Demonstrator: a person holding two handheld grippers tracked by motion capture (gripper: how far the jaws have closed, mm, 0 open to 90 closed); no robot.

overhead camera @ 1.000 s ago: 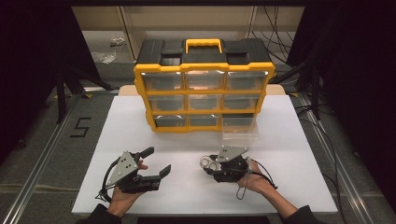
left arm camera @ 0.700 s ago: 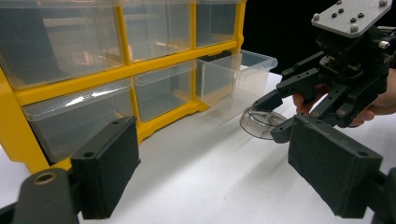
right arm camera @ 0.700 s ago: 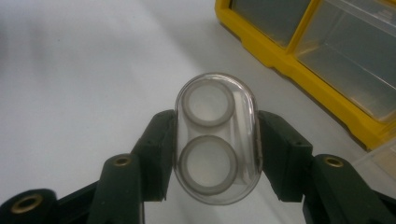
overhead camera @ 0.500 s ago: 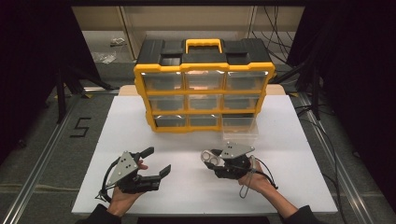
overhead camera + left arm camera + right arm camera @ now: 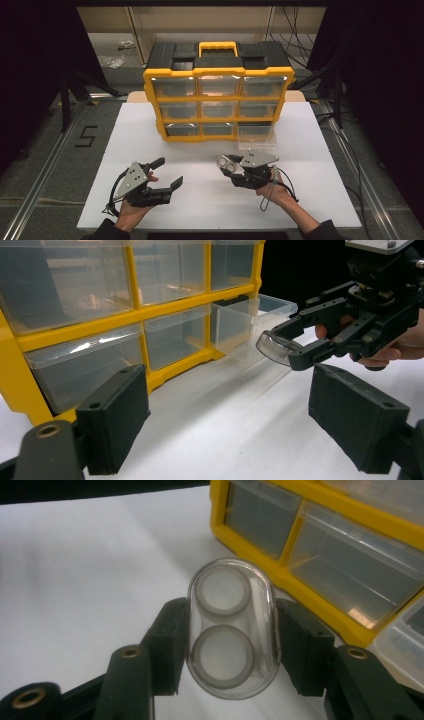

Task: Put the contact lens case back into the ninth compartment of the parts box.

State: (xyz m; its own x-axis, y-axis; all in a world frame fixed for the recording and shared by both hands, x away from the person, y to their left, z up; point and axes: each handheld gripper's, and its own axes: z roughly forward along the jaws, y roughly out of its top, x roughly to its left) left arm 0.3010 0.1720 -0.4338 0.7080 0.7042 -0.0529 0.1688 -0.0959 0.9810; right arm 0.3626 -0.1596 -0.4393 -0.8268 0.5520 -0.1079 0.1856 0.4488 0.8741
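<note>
Holding: the right gripper (image 5: 231, 167) clamps a clear oval case (image 5: 232, 628) between its two black jaws, one pad pressed on each long side.
Case position: it sits at the very tips of the jaws and sticks out past them toward the cabinet; two grey-rimmed round wells (image 5: 222, 592) lie one behind the other inside it.
Case over table: in the left gripper view the clear oval case (image 5: 276, 346) hangs above the white table (image 5: 210, 197), not touching it, tilted slightly downward.
Right hand: the hand (image 5: 272, 192) grips the tool body from behind, with the cable looping beside the wrist.
Left gripper: the left gripper (image 5: 167, 172) stands with its jaws spread wide and nothing between them; it rests low over the table, well apart from the case.
Cabinet: a yellow drawer cabinet (image 5: 218, 95) with clear drawers stands at the far middle of the table.
Open drawer: the bottom-right drawer (image 5: 256, 135) is pulled out, just beyond the held case.
</note>
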